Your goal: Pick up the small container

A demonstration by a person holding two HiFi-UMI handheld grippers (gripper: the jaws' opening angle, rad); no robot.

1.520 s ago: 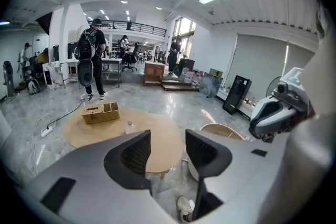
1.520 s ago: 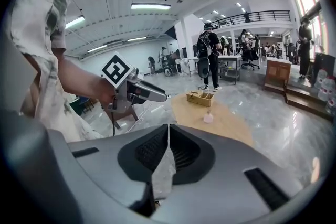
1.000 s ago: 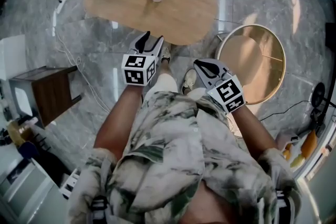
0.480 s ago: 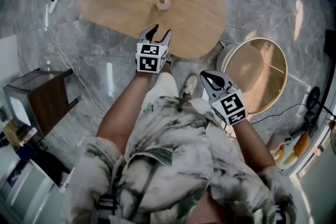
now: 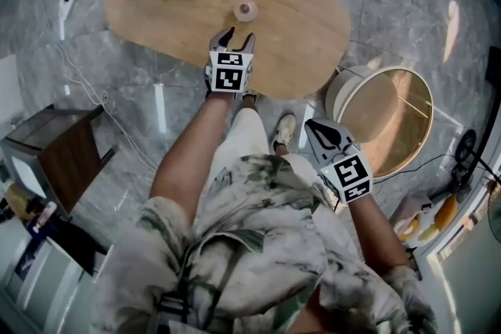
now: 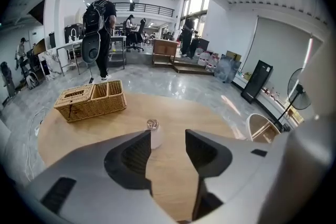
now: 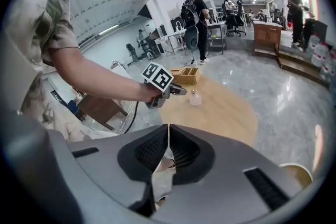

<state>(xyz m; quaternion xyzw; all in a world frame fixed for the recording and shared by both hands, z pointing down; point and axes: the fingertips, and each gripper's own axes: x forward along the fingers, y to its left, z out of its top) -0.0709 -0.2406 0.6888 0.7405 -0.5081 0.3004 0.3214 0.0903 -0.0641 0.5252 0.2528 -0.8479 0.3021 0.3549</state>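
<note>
On the oval pale-wood bench (image 5: pixel 301 23), with the right gripper (image 5: pixel 311 125) at 5 o'clock, fingers pressed together empty, the left gripper (image 5: pixel 237 35) aims wide-spread fingers at the small white container (image 5: pixel 245 10) at 12 o'clock, off-centre, so one finger might topple it.

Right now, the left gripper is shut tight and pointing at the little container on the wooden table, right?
Not quite: the left gripper is open, not shut. The left gripper view shows its jaws apart, nothing between them. It does point at the little container on the wooden table.
</note>
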